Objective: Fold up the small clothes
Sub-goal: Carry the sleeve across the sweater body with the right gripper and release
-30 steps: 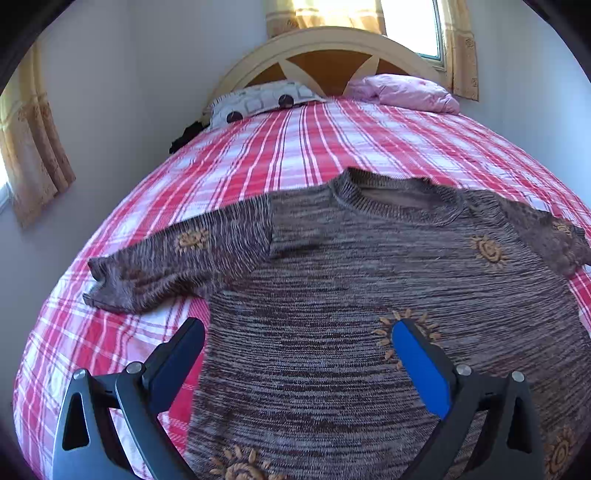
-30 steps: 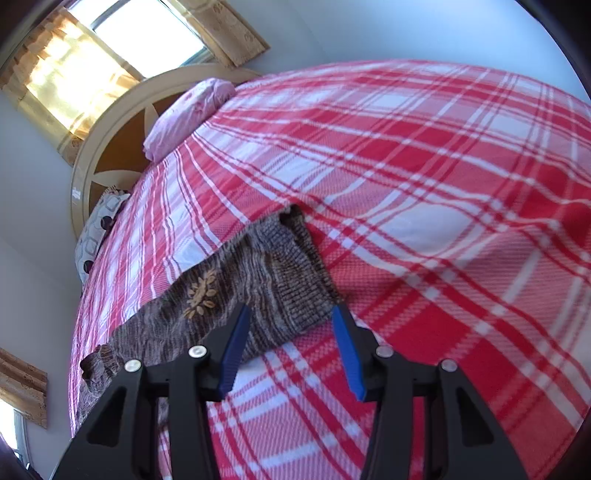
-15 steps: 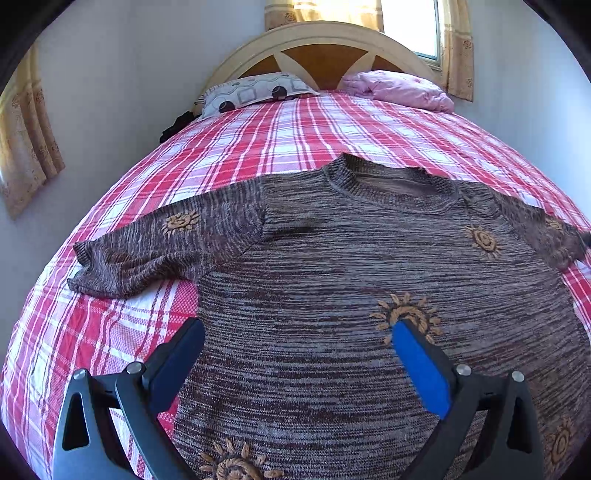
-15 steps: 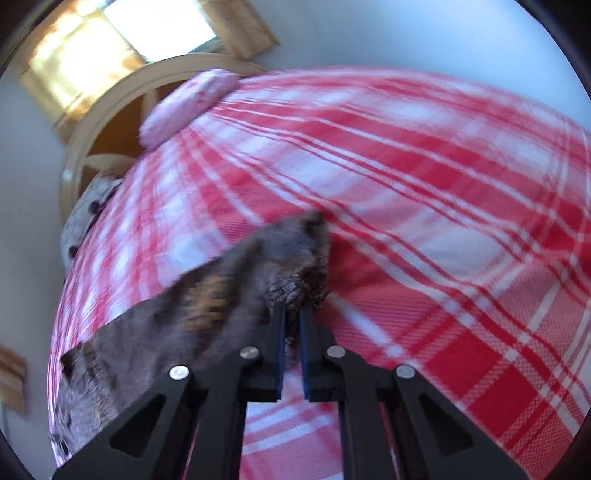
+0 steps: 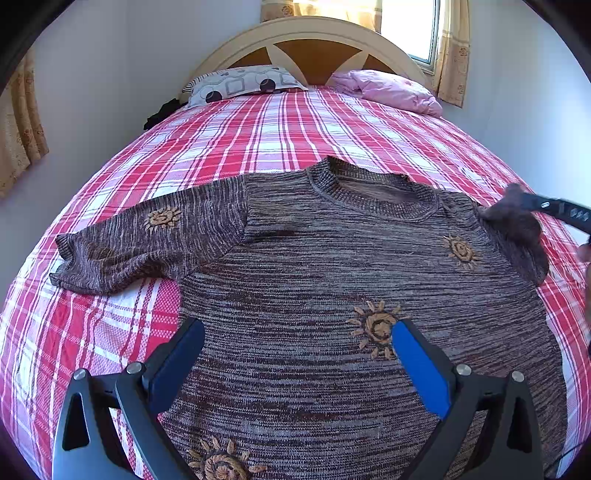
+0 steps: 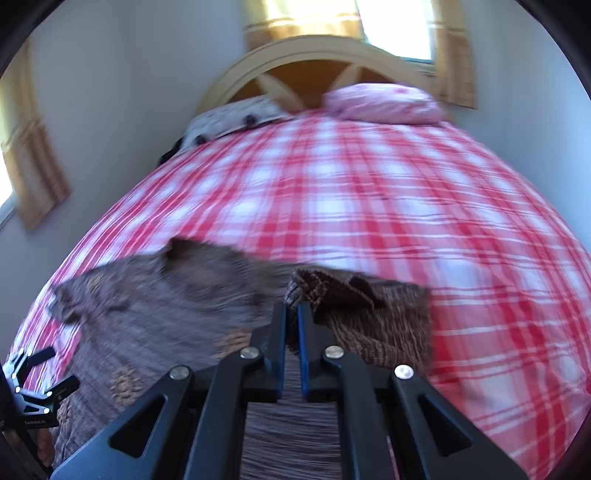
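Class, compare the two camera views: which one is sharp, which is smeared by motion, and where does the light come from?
Left wrist view: sharp, the sweater knit crisp, with fisheye bulge and a bright window at top right. Right wrist view: the bedspread and sweater body are motion-smeared, while the right claw and gripped sleeve stay crisp.

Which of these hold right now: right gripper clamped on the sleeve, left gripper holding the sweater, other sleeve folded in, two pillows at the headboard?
1. The right gripper is shut on the brown knit sweater's right sleeve cuff. True.
2. The left gripper grips the brown knit sweater. False: its jaws stand open above the sweater's body.
3. The left sleeve is folded across the chest. False: it lies stretched out on the red plaid bedspread.
4. A patterned pillow and a pink pillow lie at the headboard. True.
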The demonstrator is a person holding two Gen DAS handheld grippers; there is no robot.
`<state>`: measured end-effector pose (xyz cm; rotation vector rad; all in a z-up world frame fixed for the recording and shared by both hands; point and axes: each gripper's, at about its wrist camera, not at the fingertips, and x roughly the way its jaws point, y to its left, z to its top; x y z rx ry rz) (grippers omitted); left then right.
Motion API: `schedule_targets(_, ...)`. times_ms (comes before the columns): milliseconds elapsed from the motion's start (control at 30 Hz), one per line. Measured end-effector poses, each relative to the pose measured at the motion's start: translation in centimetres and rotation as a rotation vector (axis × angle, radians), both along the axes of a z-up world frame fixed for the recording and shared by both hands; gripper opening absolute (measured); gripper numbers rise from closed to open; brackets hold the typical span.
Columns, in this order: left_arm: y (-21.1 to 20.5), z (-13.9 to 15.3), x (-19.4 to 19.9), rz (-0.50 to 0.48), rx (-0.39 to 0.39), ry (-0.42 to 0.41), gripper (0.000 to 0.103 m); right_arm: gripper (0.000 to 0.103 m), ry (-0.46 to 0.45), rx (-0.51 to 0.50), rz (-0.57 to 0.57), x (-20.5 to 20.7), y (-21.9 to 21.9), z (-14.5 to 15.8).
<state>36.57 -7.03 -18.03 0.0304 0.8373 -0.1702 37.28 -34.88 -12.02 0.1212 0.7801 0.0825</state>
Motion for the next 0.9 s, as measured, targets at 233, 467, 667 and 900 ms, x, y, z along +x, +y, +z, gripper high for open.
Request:
schedule_targets(233, -0.7, 0.2, 1.0, -0.030, -0.045, 0.036, 0.102, 0.034, 0.095, 0.119, 0.176, 0.3, 4.2, -4.2)
schedule_targets(467, -4.3, 0.5, 1.9, -0.117, -0.074, 0.043, 0.102, 0.094, -0.022, 0.281, 0.266, -4.8, -0.8, -2.4)
schedule_targets(667, -10.4, 0.6, 4.0, -0.254, -0.097, 0.053, 0.102, 0.094, -0.142, 0.528, 0.089, -7.4, -10.4, -2.7)
schedule_targets(900, -16.2, -1.4, 8.0, -0.295, -0.134, 0.126, 0.090, 0.095, -0.214, 0.624, -0.034, -9.3, -14.5, -5.1)
